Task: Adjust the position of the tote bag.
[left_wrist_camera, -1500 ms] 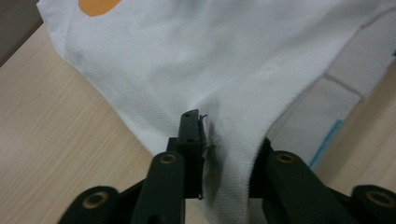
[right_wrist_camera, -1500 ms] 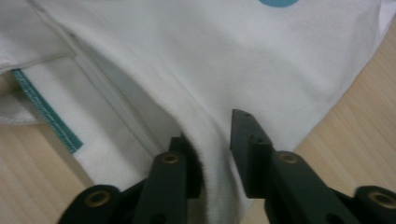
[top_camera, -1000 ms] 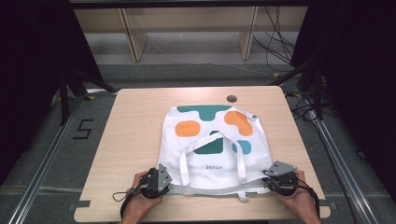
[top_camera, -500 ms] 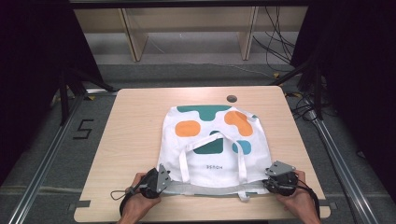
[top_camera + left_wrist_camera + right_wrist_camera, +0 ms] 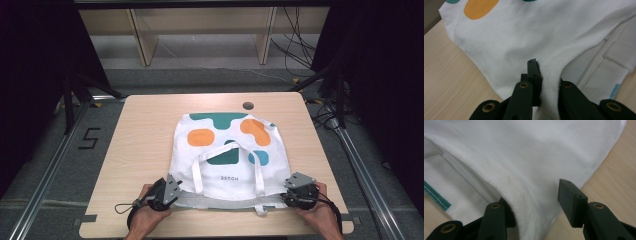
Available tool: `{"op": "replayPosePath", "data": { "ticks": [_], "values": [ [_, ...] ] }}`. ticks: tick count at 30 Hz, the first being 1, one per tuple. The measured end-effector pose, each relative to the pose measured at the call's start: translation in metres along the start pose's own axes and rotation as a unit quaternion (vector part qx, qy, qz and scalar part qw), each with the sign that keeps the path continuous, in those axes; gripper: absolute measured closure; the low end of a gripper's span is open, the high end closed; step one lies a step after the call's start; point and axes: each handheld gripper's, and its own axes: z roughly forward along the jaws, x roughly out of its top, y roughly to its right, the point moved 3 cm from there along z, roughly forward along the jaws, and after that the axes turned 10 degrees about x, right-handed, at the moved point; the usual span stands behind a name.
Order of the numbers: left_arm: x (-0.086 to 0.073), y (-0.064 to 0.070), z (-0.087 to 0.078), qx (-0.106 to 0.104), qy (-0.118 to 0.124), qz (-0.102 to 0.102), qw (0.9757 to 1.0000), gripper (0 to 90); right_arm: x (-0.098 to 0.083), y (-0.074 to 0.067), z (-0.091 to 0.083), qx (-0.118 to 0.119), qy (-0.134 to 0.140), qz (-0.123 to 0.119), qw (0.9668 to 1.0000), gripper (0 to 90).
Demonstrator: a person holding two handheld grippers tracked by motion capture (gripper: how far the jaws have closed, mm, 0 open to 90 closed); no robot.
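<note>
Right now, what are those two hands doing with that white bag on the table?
A person is working on a white tote bag lying flat on the table, a gripper in each hand at the bag's near, open edge. The left gripper is shut on that edge at one corner, fabric pinched between its jaws. The right gripper, at the other corner, has just been opening; one jaw is tucked under the cloth and the other stands clear.

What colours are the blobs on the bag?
The white bag has orange, dark green and light blue blobs. The high view shows them best.
</note>
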Motion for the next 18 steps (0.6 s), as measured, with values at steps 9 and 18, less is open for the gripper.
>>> {"op": "replayPosePath", "data": {
  "ticks": [9, 18],
  "values": [
    [0.004, -0.005, -0.004, 0.002, 0.017, -0.020, 0.9997, 86.0, 0.000, 0.001, 0.001, -0.002, -0.001, 0.000, 1.0000, 52.5],
    [0.012, -0.012, -0.014, -0.012, 0.053, -0.088, 0.9947, 86.3, 0.014, 0.000, -0.016, 0.002, 0.048, -0.034, 0.9982, 88.0]
  ]
}}
